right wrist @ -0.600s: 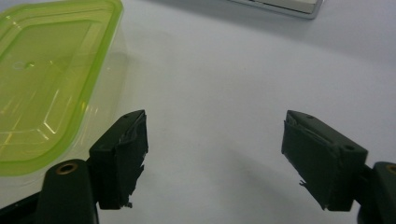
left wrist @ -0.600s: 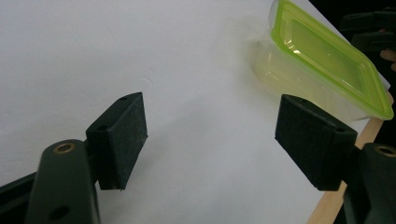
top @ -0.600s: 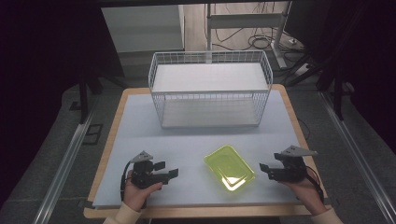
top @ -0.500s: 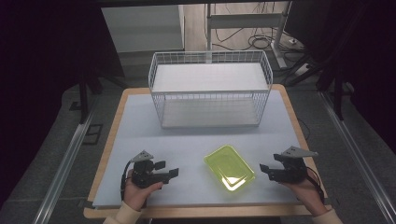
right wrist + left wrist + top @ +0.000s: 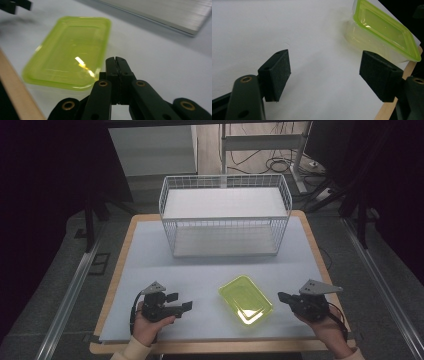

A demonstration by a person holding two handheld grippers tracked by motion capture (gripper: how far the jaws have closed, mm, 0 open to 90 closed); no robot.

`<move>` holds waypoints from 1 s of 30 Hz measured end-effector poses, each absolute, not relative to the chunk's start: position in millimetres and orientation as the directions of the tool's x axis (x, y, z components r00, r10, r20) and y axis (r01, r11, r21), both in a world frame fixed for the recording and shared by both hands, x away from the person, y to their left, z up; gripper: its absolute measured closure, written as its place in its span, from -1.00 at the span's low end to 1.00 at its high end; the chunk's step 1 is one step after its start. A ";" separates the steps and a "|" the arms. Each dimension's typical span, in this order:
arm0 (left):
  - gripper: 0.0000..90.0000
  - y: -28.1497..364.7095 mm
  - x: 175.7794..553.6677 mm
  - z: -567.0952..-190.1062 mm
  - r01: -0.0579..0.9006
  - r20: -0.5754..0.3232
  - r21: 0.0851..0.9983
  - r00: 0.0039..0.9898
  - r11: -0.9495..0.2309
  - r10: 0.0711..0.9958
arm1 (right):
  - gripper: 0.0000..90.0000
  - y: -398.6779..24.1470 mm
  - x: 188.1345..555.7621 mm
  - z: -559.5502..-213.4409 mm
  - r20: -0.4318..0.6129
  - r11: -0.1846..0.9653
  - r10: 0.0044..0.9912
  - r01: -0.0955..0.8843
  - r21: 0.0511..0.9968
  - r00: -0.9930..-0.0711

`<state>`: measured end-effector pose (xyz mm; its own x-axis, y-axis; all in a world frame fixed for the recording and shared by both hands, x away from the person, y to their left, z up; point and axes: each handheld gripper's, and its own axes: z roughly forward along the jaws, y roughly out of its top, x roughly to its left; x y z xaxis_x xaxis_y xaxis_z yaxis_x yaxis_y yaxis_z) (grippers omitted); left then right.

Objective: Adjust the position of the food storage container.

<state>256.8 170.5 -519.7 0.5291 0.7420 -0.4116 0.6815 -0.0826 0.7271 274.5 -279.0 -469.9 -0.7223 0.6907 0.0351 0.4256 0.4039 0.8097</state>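
Observation:
A yellow-green plastic container [image 5: 246,299] lies on the white table cover near the front edge, between my two grippers. My left gripper [image 5: 180,302] rests at the front left, pointing right toward it, jaws open with nothing between them. In the left gripper view the container [image 5: 384,27] sits ahead at upper right, beyond the wide-apart pads [image 5: 278,72]. My right gripper [image 5: 284,297] is at the front right, pointing left, its jaws shut on nothing. In the right gripper view the closed fingertips [image 5: 116,62] stop just short of the container's [image 5: 70,50] rim.
A white wire basket [image 5: 225,217] with a flat white top stands at the back middle of the table. The wooden table edge [image 5: 220,347] runs along the front. A person's hands hold both grippers at the bottom.

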 end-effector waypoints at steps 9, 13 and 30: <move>-0.46 170.5 256.8 -518.8 0.681 -0.410 0.728 0.527 -0.082 0.744 | 1.00 -239.3 258.6 -470.1 0.122 0.421 0.583 0.426 0.800 -0.804; -0.46 170.5 256.9 -519.3 0.682 -0.412 0.726 0.528 -0.083 0.743 | 1.00 -214.9 250.0 -472.8 0.124 0.469 0.518 0.403 0.786 -0.846; -0.46 168.2 255.6 -518.5 0.682 -0.409 0.726 0.532 -0.088 0.741 | 1.00 -171.9 229.0 -495.9 0.096 0.588 0.434 0.363 0.723 -0.896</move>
